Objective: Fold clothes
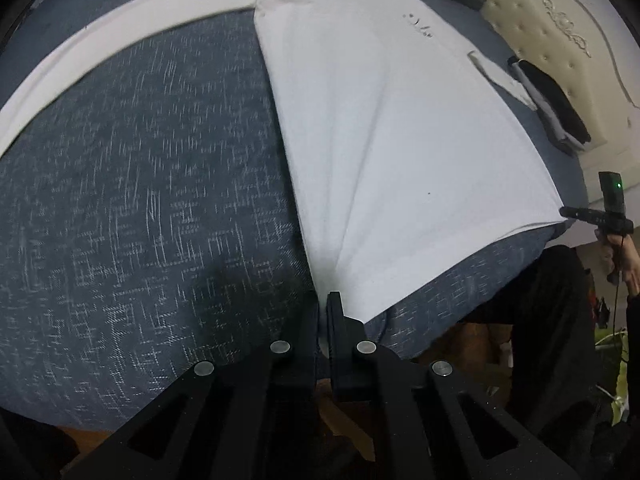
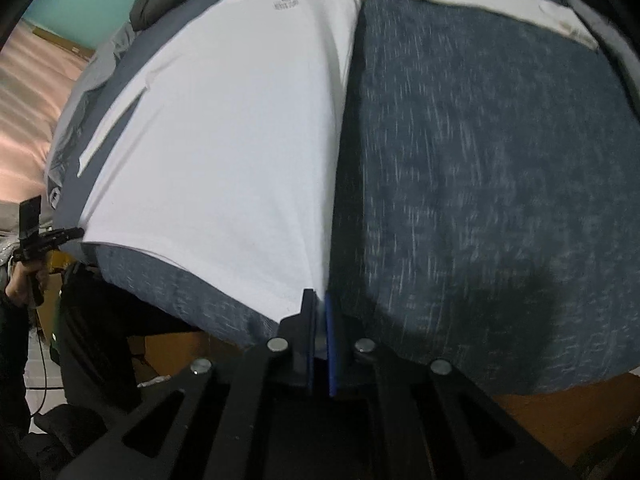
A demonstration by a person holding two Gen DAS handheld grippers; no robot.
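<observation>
1. White T-shirt (image 1: 380,128) spread flat on blue-grey bed (image 1: 140,200), collar toward twelve o'clock, hem toward six.
2. Left gripper (image 1: 324,312) fingers pressed together, pinching the hem corner at six o'clock; folds fan upward from the pinch.
3. Right gripper (image 2: 319,312) fingers likewise pinching the opposite hem corner.
4. Best handled by lifting both corners evenly, keeping the hem taut, carrying it toward the collar.
5. No containers visible; folded dark clothes (image 1: 556,104) at two o'clock.

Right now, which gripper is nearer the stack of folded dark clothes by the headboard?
Right. The right gripper holds the white T-shirt by the hem corner nearer the folded dark clothes; the left gripper pinches the opposite corner, across the shirt.
</observation>
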